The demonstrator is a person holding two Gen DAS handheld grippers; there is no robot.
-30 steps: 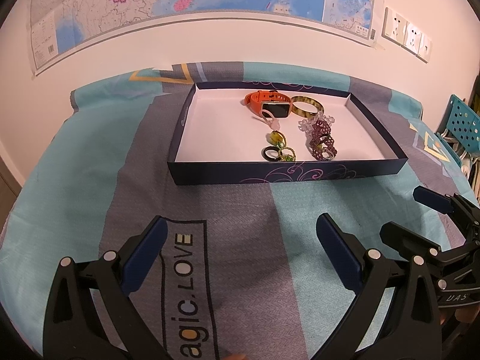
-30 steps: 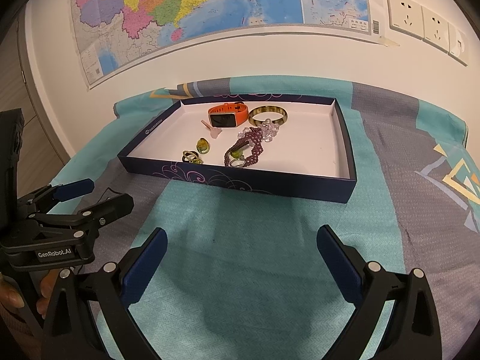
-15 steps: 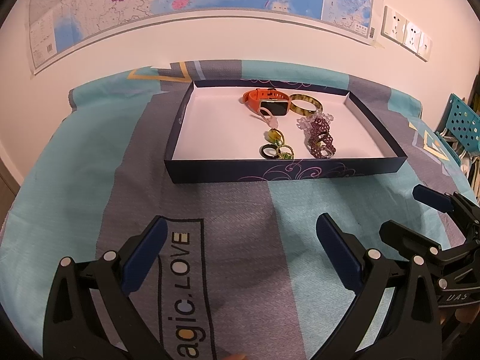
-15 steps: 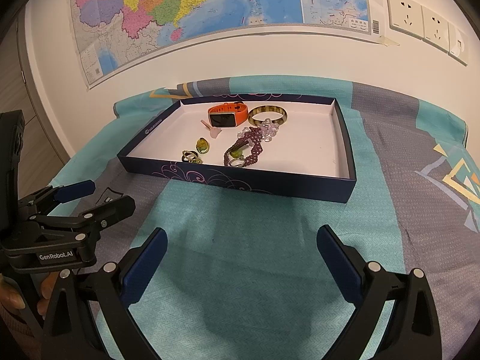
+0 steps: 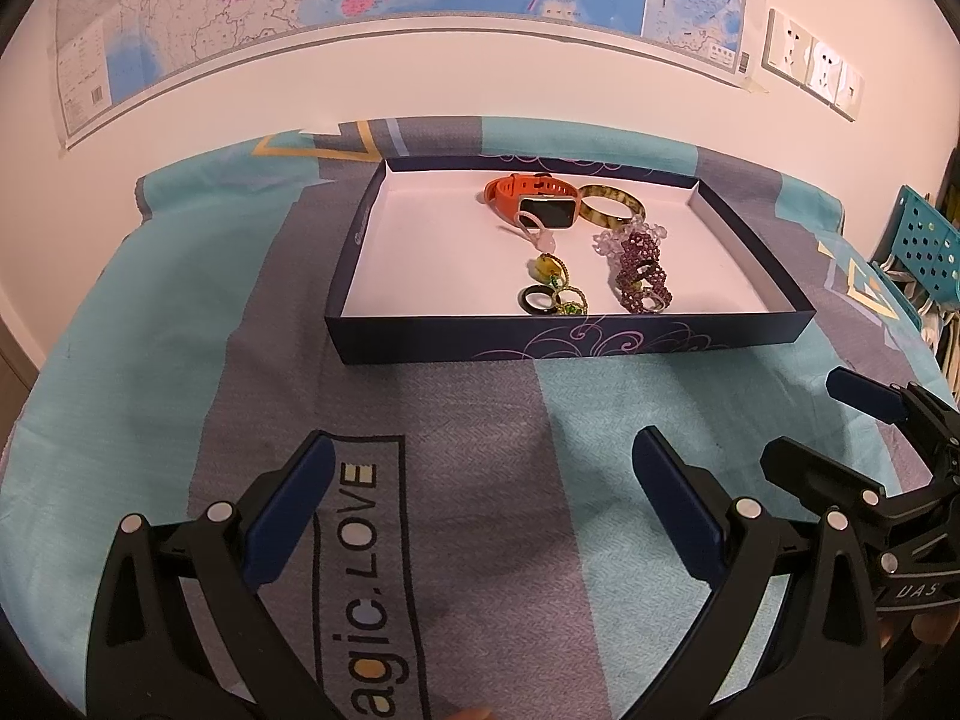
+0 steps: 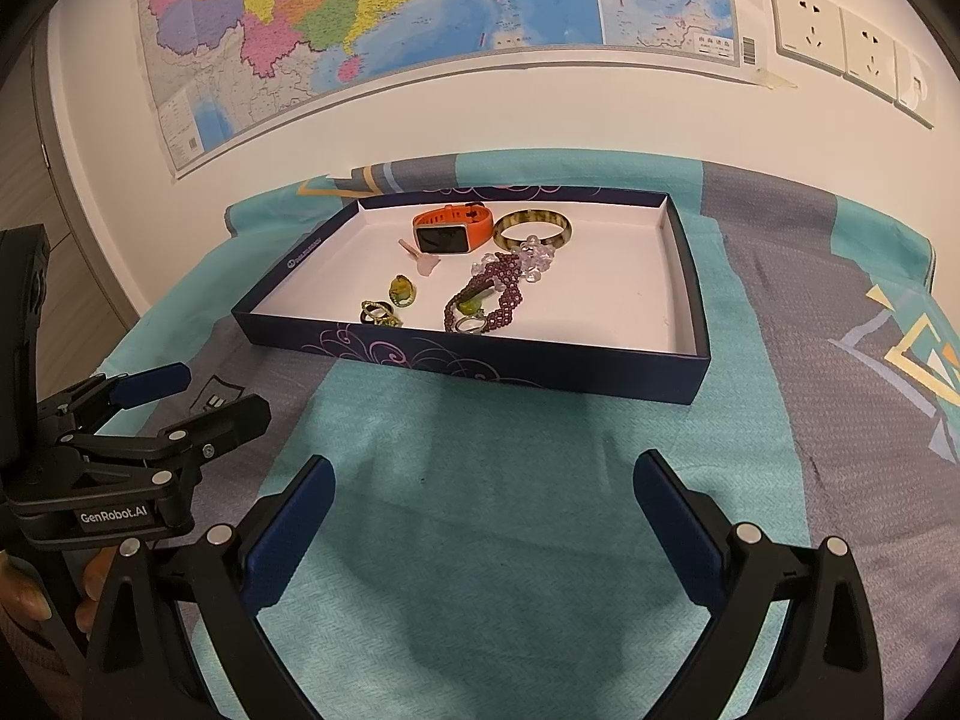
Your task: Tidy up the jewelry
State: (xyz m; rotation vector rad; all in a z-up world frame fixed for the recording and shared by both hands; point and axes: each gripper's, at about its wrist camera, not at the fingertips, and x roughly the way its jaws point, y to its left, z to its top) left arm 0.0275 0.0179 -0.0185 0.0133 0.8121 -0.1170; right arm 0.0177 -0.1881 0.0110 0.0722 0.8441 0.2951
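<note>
Jewelry is gathered inside a shallow navy tray [image 5: 540,343] with a white floor, set on a teal and grey patterned cloth [image 6: 540,480] near a wall hung with a map [image 6: 390,6]. Contents: orange smartwatch [image 5: 537,201] at the far side; tortoiseshell bangle [image 5: 609,205] just beside it; purple beaded bracelet [image 5: 641,267] and clear beads [image 6: 534,255] toward the middle; green pendant [image 6: 401,290] and rings [image 5: 555,300] near the front wall. Left gripper [image 5: 480,510] is held spread over the cloth, well apart from the tray, nothing between its pads. Right gripper [image 6: 480,531] is likewise spread and unloaded.
</note>
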